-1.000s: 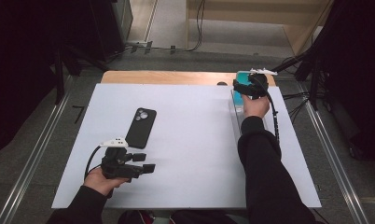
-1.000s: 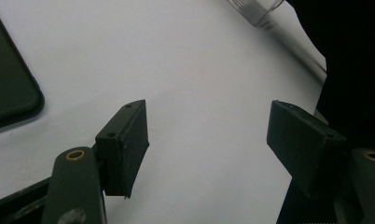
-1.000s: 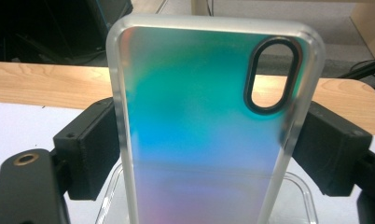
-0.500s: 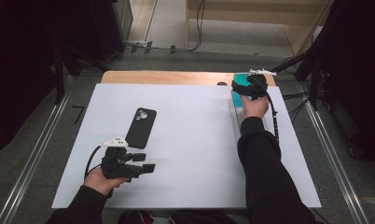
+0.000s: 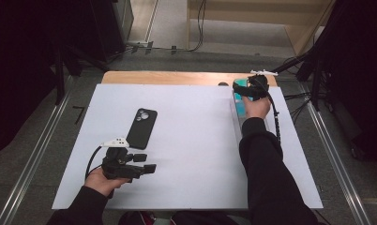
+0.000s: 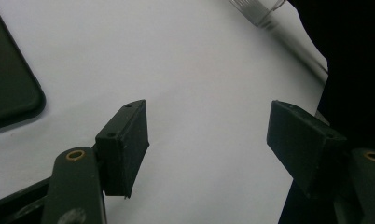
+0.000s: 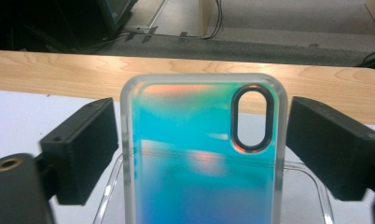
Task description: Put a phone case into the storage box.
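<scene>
High view: one phone [image 5: 141,128], one iridescent case [image 5: 240,96].

I can read no text, label, brand or number anywhere. The back of the black phone [image 5: 141,128] is plain, the shiny blue phone case [image 7: 202,154] carries no writing, and the white table sheet [image 5: 191,140] has no marks or signs.
</scene>
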{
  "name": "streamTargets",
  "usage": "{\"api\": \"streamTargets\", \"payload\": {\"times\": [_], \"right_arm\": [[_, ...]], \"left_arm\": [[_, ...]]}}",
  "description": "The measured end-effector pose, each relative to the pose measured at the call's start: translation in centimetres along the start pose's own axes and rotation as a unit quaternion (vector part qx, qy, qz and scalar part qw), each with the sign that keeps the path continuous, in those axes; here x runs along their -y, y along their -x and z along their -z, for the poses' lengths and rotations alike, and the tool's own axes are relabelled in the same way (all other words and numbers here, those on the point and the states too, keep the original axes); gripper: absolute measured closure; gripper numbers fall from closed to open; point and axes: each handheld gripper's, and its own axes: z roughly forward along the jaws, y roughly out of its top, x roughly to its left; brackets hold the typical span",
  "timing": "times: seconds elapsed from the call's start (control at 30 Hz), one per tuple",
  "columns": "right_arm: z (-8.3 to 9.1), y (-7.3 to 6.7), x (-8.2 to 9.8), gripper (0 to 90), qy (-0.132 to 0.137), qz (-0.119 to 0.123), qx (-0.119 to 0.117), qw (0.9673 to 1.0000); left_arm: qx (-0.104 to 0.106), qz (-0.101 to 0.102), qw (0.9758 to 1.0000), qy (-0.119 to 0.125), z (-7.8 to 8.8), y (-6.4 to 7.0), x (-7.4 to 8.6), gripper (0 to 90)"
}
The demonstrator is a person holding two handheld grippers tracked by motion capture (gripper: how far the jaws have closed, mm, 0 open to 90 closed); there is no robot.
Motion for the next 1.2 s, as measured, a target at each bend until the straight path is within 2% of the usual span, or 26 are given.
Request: {"api": "streamTargets", "payload": {"times": [0.07, 0.23, 0.4, 0.5, 0.67, 0.77, 1.0, 1.1, 1.2], "right_arm": [[0.3, 0.1, -0.2, 0.5, 0.0, -0.009, -0.003, 1.0], [1.5, 0.3, -0.7, 0.5, 0.001, -0.009, -0.014, 0.9999], [3.1, 0.5, -1.3, 0.5, -0.021, -0.015, -0.027, 0.9993], [4.3, 0.4, -1.4, 0.6, -0.023, -0.018, -0.051, 0.9983], [6.0, -0.5, -1.4, 0.7, -0.034, -0.002, -0.074, 0.9966], [7.1, -1.2, -1.1, 0.9, -0.041, 0.012, -0.107, 0.9934], [9.4, -2.4, -0.1, 1.0, -0.046, 0.028, -0.149, 0.9873], [10.3, -2.7, 0.4, 7.7, -0.048, 0.033, -0.171, 0.9836], [11.1, -3.1, 1.0, 8.0, -0.047, 0.04, -0.186, 0.9805]], "left_arm": [[0.0, 0.0, 1.0, 0.0, -0.1, 0.0, 0.0, 29.5], [-0.001, 0.0, 1.0, -0.002, -0.1, -0.1, -0.1, 29.4], [-0.003, 0.0, 1.0, 0.0, 0.0, -0.2, -0.2, 29.4], [-0.006, 0.003, 1.0, 0.001, 0.1, -0.3, -0.4, 29.4], [-0.012, 0.004, 0.9999, -0.001, 0.1, -0.5, -0.6, 29.3], [-0.013, 0.008, 0.9999, -0.005, 0.1, -0.6, -0.8, 29.0], [-0.014, 0.009, 0.9998, -0.005, 0.1, -0.9, -1.3, 28.9], [-0.013, 0.008, 0.9999, -0.005, 0.1, -1.1, -1.5, 28.9], [-0.013, 0.009, 0.9999, -0.005, 0.0, -1.2, -1.7, 28.9]]}}
